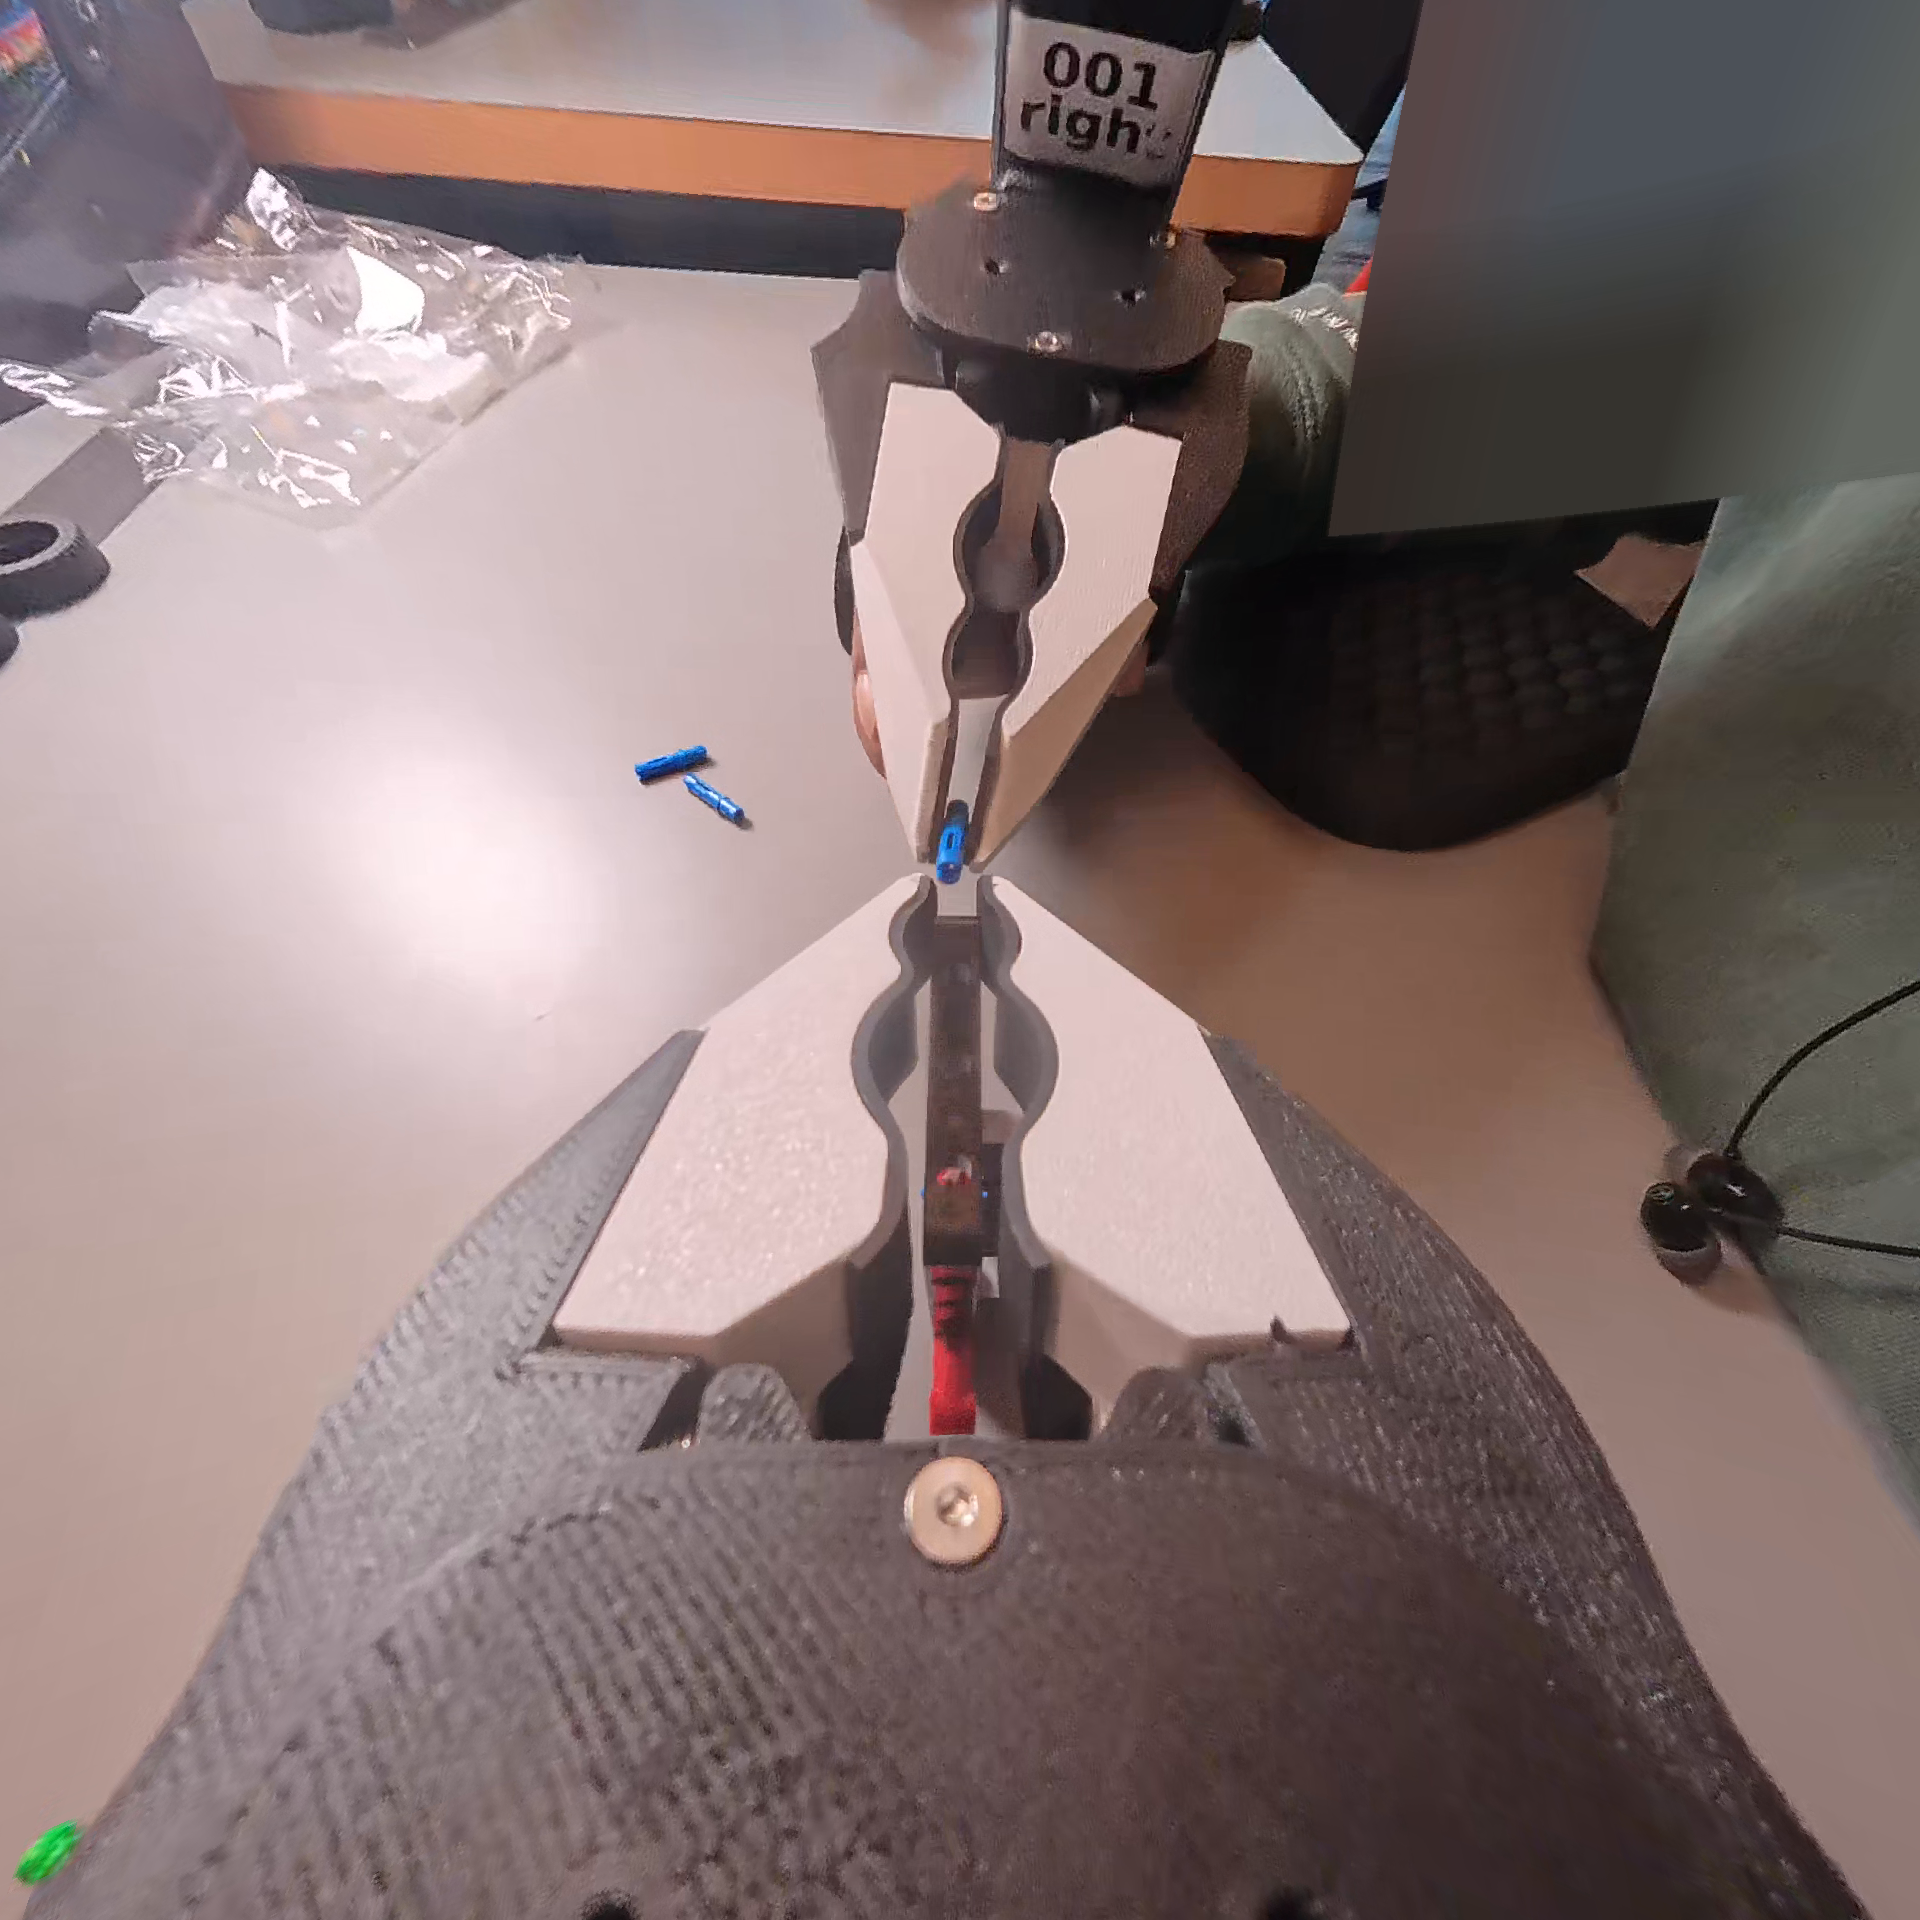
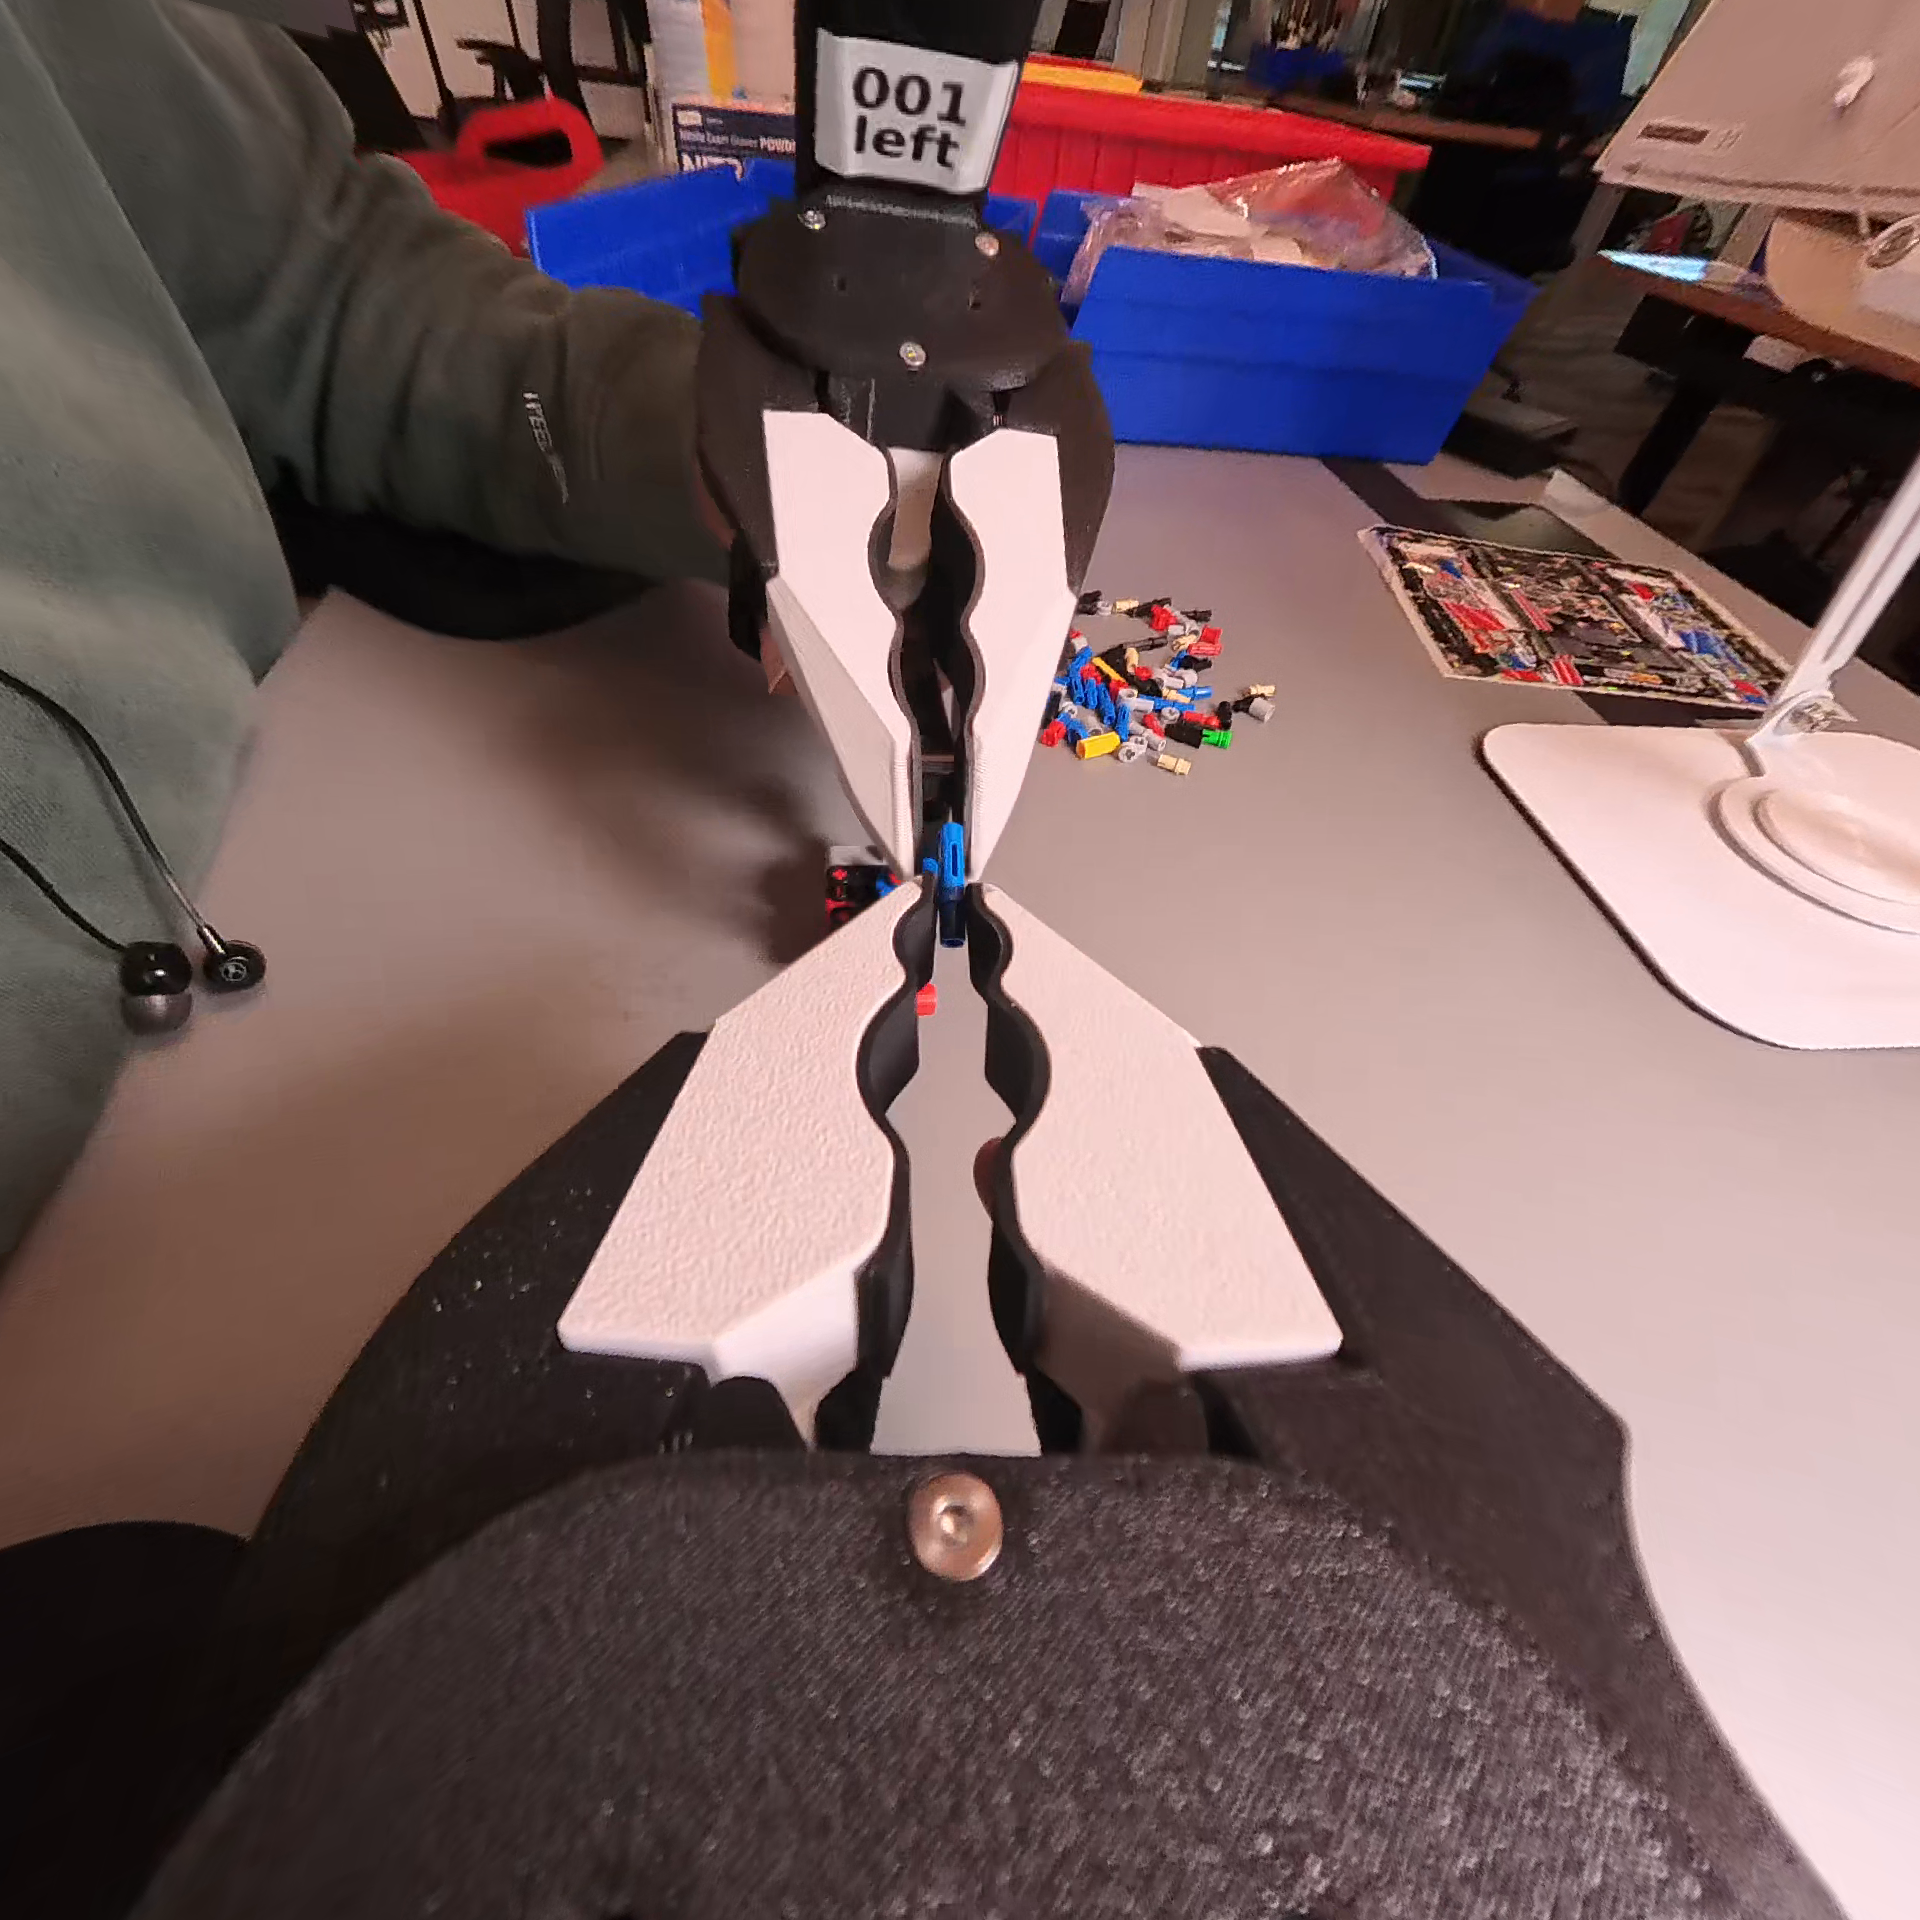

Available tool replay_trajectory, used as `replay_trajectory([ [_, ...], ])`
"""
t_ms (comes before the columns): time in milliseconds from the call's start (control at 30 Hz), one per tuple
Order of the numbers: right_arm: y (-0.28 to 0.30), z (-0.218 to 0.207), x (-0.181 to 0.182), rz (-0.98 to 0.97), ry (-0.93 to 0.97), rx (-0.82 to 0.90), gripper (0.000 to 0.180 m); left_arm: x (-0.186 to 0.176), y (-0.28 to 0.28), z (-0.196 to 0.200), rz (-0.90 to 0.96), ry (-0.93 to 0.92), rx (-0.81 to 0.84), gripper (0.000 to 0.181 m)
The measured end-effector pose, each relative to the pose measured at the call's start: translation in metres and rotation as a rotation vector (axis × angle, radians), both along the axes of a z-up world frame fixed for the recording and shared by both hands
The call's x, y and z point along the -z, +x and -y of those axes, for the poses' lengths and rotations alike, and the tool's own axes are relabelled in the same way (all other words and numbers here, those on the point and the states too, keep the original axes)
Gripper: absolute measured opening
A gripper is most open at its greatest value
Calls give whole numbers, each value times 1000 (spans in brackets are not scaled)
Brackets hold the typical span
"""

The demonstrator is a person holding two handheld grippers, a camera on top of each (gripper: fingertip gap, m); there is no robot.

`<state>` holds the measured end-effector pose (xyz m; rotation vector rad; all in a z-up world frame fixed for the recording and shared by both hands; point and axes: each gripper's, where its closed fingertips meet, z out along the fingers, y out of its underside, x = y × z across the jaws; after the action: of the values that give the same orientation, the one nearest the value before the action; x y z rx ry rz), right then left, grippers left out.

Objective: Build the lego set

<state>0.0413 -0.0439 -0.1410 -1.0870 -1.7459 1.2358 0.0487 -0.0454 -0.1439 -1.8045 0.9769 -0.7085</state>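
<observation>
Your left hand-held gripper point(image 1: 954, 891) is pinching a long black lego beam point(image 1: 956, 1081) that runs back between its white fingers point(image 1: 769, 1132), with a red part point(image 1: 951, 1361) behind it near the gripper's base. Directly ahead, tip to tip with it, your right hand-held gripper point(image 2: 948, 896) pinches a small blue pin point(image 2: 950, 904) whose free end points at the end of the beam; whether pin and beam touch cannot be told. Left of and beyond the left gripper's tips, two loose blue pins point(image 1: 688, 781) lie on the grey counter point(image 1: 364, 987), and farther left sit crumpled clear plastic bags point(image 1: 301, 353). Seen from the right gripper, a pile of small mixed-colour lego parts point(image 2: 1148, 691) lies ahead and to the right on the counter. Farther right rest a printed sheet point(image 2: 1558, 618) and a white lamp base point(image 2: 1745, 873).
</observation>
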Motion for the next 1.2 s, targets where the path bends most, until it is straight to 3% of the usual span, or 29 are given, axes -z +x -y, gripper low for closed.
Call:
replay_trajectory([
  [267,0,-1,0,2,18,4,3,-8,0,1,6,23,-2,16],
  [533,0,11,0,1,107,-10,3,-19,4,7,-29,95,17,10],
  [1200,4,14,-35,-146,-75,-36,3,-40,6,11,52,137,23,3],
])
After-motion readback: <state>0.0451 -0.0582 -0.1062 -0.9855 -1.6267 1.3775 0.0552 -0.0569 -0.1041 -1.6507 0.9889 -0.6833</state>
